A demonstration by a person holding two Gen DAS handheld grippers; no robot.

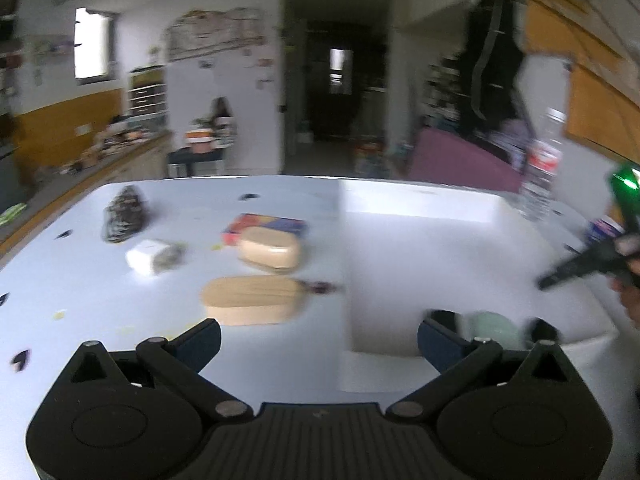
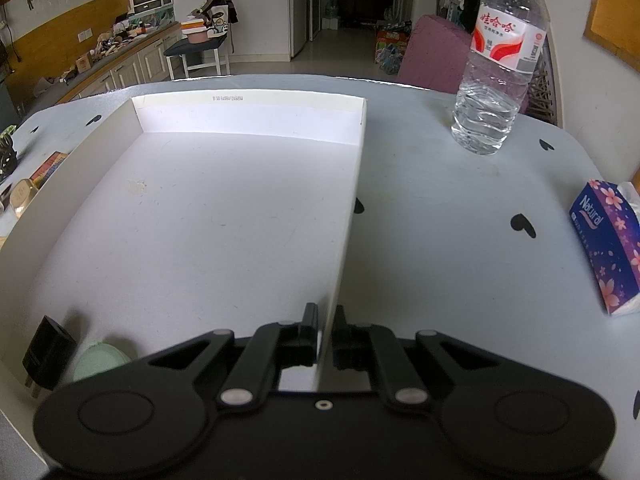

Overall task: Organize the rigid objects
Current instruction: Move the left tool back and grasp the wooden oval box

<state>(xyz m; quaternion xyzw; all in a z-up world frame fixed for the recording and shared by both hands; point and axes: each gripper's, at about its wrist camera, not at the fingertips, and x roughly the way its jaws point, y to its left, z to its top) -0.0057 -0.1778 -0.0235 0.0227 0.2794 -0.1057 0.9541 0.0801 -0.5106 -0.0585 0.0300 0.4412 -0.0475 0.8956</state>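
A shallow white cardboard box (image 2: pixel 248 114) lies on the pale table (image 2: pixel 440 208); it also shows in the left wrist view (image 1: pixel 420 204). My right gripper (image 2: pixel 326 326) is shut on the box's right wall near its front corner. Inside the box, at the near left, lie a black plug adapter (image 2: pixel 46 354) and a pale green round thing (image 2: pixel 102 360). My left gripper (image 1: pixel 320 340) is open and empty above the table. Ahead of it lie two tan oval cases (image 1: pixel 252 300) (image 1: pixel 270 254), a coloured flat box (image 1: pixel 266 226), a white charger (image 1: pixel 150 256) and a dark bundle (image 1: pixel 124 214).
A water bottle (image 2: pixel 498 60) stands at the table's far right. A blue tissue pack (image 2: pixel 606 240) lies by the right edge. The right gripper's handle (image 1: pixel 592 256) shows at the right of the blurred left wrist view. A counter (image 2: pixel 92 64) runs along the left.
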